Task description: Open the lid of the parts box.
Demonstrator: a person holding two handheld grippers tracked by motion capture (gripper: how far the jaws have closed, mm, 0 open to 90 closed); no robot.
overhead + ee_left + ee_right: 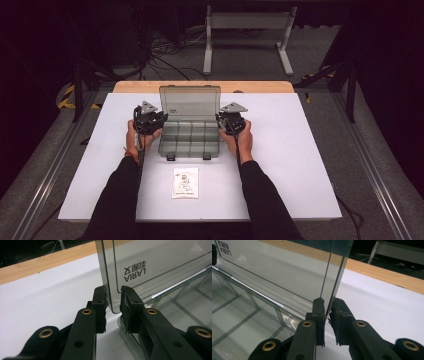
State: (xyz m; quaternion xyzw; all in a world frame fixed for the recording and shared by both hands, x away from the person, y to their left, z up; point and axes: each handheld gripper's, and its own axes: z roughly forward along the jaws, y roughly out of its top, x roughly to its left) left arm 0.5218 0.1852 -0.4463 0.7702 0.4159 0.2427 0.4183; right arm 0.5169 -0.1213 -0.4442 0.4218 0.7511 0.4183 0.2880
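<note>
Bright table, dark surroundings; close-ups perhaps slightly soft.

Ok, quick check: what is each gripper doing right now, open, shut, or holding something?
Left gripper: shut on the lid, at its left edge near the hinge.
Right gripper: shut on the lid's right edge.

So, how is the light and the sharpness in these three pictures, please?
High view: the white table is brightly lit, the room behind is almost black, edges soft. Left gripper view: the clear lid is sharp enough to read its mirrored label; the near fingers are slightly soft. Right gripper view: pale glare lies on the lid, and the background is blurred.
</note>
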